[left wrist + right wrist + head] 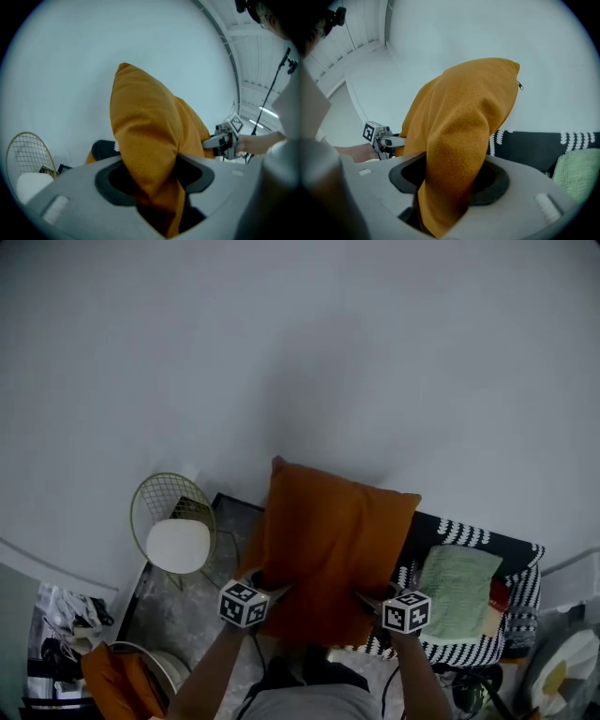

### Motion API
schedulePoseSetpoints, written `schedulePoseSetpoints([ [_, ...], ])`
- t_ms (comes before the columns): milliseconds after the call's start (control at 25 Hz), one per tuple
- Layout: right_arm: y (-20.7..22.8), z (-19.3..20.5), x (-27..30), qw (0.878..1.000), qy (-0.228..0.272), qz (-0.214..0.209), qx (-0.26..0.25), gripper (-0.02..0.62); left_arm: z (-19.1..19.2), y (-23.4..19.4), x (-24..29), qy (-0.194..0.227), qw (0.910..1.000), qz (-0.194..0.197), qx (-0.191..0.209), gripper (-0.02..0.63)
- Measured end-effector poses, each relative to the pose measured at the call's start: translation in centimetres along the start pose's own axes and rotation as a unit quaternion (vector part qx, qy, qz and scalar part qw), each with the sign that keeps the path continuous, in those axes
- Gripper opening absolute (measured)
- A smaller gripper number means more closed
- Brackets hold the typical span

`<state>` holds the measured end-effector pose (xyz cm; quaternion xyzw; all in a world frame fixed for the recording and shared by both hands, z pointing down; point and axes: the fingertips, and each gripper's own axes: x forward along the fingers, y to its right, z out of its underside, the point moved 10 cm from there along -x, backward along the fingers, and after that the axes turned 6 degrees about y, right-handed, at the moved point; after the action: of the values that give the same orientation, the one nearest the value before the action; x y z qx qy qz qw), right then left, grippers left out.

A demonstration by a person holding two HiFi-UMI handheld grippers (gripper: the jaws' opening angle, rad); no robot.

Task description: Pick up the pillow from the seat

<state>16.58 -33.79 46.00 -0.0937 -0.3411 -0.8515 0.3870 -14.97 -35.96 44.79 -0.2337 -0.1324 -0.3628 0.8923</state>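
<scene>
The orange pillow (328, 540) hangs upright in the air in front of the white wall, above the seat. My left gripper (267, 592) is shut on its lower left corner, and my right gripper (367, 601) is shut on its lower right corner. In the left gripper view the pillow (145, 136) rises from between the jaws, with the right gripper (220, 140) showing beyond it. In the right gripper view the pillow (464, 131) fills the jaws likewise, and the left gripper (386, 139) shows at the left. The seat (469, 592) is dark with a black-and-white patterned throw.
A green cushion (457, 592) lies on the seat at the right. A gold wire chair (173, 521) with a white pad stands at the left. Another orange cushion (117, 681) sits at the lower left on the floor, near scattered items (66, 615).
</scene>
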Motion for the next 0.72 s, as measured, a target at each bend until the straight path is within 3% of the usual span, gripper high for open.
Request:
schedulePoseSetpoints([
  [280,-6.3,-0.6,-2.6,0.999,0.029,0.024,-0.027,0.253,-1.8,0.8,-5.0,0.025,0.9989,0.037,0.014,0.244],
  [720,-15.7,1.8,-7.3,0.993,0.079,0.072,-0.046,0.258,-2.6,2.9,-12.2,0.043,0.9936,0.095,0.043,0.249],
])
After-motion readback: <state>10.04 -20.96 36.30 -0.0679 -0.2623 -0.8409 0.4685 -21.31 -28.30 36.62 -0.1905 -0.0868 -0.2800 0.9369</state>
